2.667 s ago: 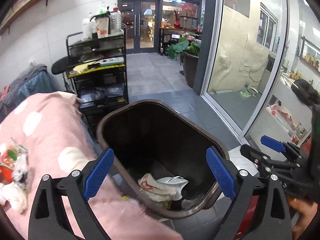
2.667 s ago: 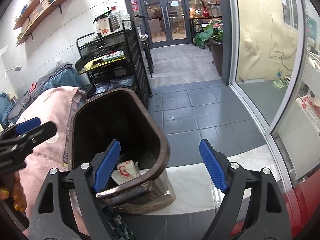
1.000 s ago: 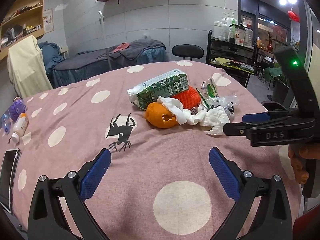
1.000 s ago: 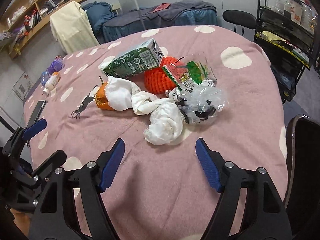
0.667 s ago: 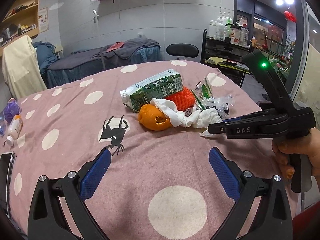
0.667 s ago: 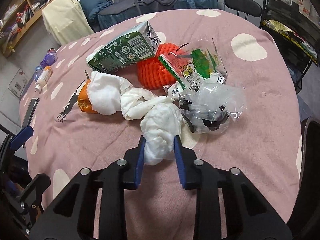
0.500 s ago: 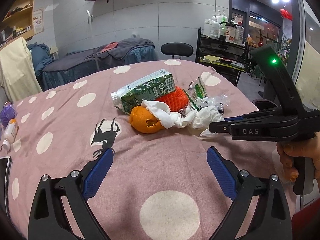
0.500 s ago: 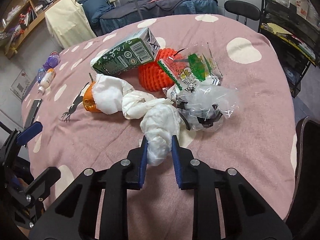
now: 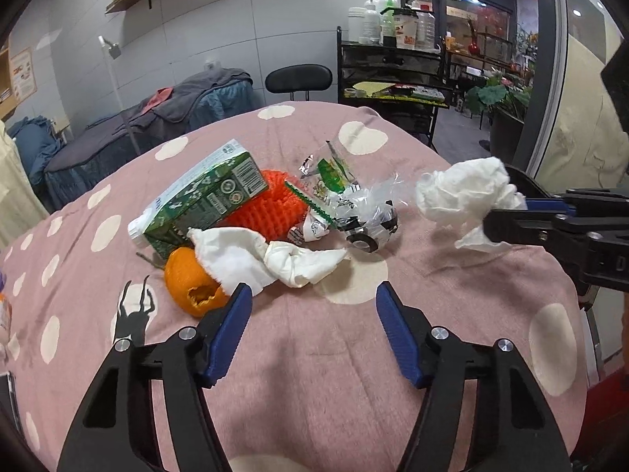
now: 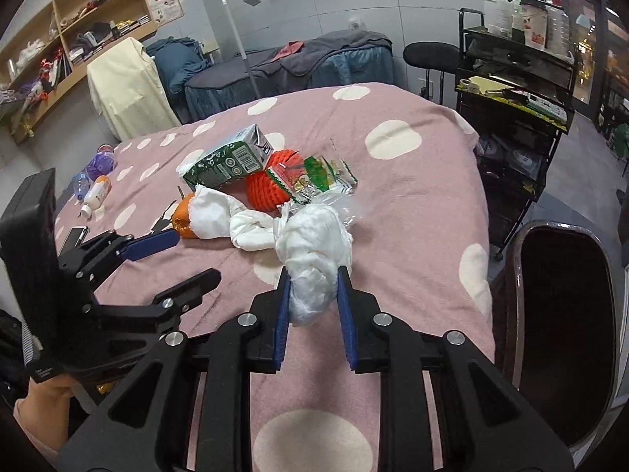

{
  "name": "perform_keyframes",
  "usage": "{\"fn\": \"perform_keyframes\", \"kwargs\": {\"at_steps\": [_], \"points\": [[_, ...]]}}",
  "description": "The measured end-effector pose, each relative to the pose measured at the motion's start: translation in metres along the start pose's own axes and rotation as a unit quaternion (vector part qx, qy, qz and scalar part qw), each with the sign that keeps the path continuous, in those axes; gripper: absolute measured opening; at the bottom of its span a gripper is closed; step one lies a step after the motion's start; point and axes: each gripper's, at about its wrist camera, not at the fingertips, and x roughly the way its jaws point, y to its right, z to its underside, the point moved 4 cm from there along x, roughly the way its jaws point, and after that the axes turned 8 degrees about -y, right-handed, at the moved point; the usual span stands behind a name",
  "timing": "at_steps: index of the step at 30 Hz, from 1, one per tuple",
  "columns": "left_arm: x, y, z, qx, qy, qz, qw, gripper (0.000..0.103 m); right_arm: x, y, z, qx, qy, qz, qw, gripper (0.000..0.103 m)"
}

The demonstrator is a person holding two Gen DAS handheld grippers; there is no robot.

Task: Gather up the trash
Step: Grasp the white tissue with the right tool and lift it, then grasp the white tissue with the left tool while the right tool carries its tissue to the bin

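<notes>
Fingers first: the right gripper [image 10: 312, 306] has its blue pads clamped on a crumpled white tissue wad [image 10: 314, 259], lifted clear of the bedspread, while the left gripper [image 9: 310, 330] has just been closing its jaws partway and they stand apart with nothing between them, hovering over the cloth just short of the pile. Biggest thing around is the pink bedspread with cream polka dots [image 10: 412, 181], which also has a black bug-shaped print [image 9: 131, 314] at about 8 o'clock in the left wrist view. Behind it, at 12 o'clock in the right view, there's a massage bed under grey and blue covers [image 10: 314, 59], a black wire cart [image 10: 515, 90] stacked with bottles at 2 o'clock, and a wooden shelf unit [image 10: 74, 35] at 10 o'clock. A dark brown trash bin [image 10: 562, 322] sits off the bed edge at 4 o'clock. The rest of the trash is heaped mid-bed: a green drink carton [image 9: 204, 200] with a barcode and round recycling-style marks, text too small to read, lying on an orange foam fruit net [image 9: 267, 208], then another white tissue [image 9: 267, 259] draped over an orange peel [image 9: 192, 283], a green snack wrapper [image 9: 330, 177], and crinkled clear plastic [image 9: 365, 216]. Small bottles [image 10: 96, 185] and a phone [image 10: 74, 236] lie at 9 o'clock.
</notes>
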Motion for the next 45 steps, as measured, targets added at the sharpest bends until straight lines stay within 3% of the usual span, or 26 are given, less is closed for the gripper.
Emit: {"fn": "perform_keyframes", "kwargs": {"at_steps": [11,16,18,20,23,33,45], "points": [[0.059,0.014,-0.026,0.093,-0.081,-0.051,0.991,0.054,-0.024,0.019,0.028,0.028,0.015,0.008,0.999,0.023],[0.077,0.011,-0.023,0.085,-0.114,-0.052,0.9885,0.039,-0.028,0.031,0.037,0.043,0.016,0.013,0.999,0.023],[0.079,0.009,-0.022,0.078,-0.118,-0.056,0.9884,0.024,-0.03,0.036,0.04,0.05,0.019,0.016,0.998,0.023],[0.078,0.006,-0.022,0.064,-0.117,-0.056,0.9895,0.015,-0.033,0.04,0.042,0.056,0.022,0.018,0.998,0.023],[0.071,0.0,-0.023,0.041,-0.104,-0.05,0.9925,0.008,-0.036,0.046,0.045,0.064,0.028,0.022,0.997,0.023],[0.012,0.012,-0.029,-0.014,-0.015,-0.003,0.9998,0.007,-0.058,0.069,0.058,0.083,0.074,0.037,0.993,0.023],[-0.06,0.071,-0.039,-0.019,0.088,0.074,0.9932,0.007,-0.089,0.111,0.077,0.128,0.109,0.06,0.984,0.023]]}}
